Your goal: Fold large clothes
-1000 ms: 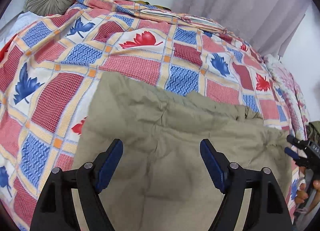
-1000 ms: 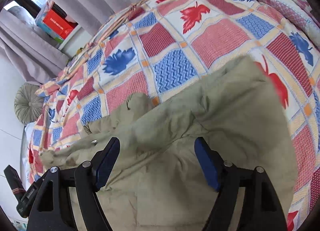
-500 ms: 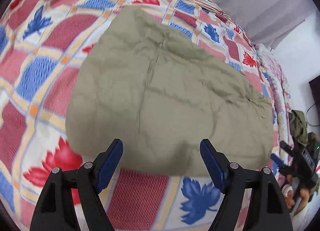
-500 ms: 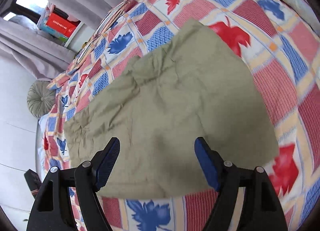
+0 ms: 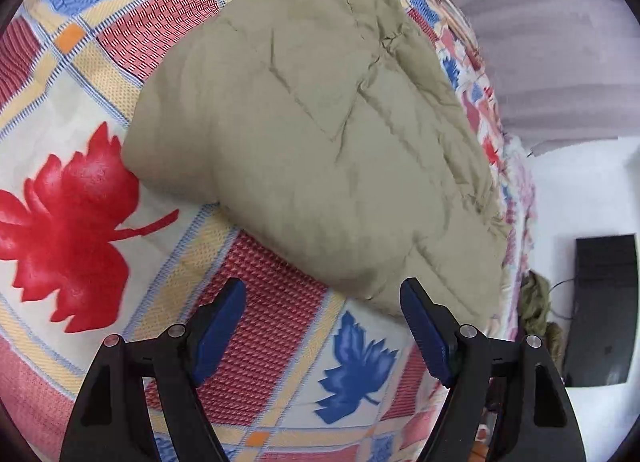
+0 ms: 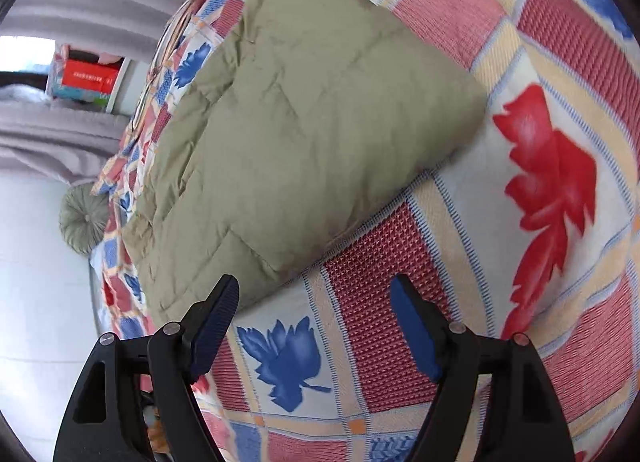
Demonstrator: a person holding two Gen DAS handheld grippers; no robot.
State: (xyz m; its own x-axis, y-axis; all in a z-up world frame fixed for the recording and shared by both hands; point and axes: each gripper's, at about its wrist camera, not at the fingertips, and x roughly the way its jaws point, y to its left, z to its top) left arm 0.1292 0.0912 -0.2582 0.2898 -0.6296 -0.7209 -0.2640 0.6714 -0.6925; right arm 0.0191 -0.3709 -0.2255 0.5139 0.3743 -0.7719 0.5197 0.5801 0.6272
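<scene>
The khaki jacket (image 5: 320, 133) lies folded and puffy on the quilt (image 5: 72, 197) of the bed. The left tongs (image 5: 322, 334) are spread, gripping nothing; the right tongs (image 6: 314, 328) have just been opening, also with nothing between them. The padding could spring the fold open, or a pinch might catch the quilt. The red box (image 6: 86, 75) on the shelf has unreadable print.

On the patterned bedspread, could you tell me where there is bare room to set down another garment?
The near strip of the checked red-and-blue leaf-print bedspread is bare, between the folded khaki padded garment and both open tools. More lies beside the garment, around the big red leaf. The garment fills the middle; the far edge by the grey curtain is tight.
</scene>
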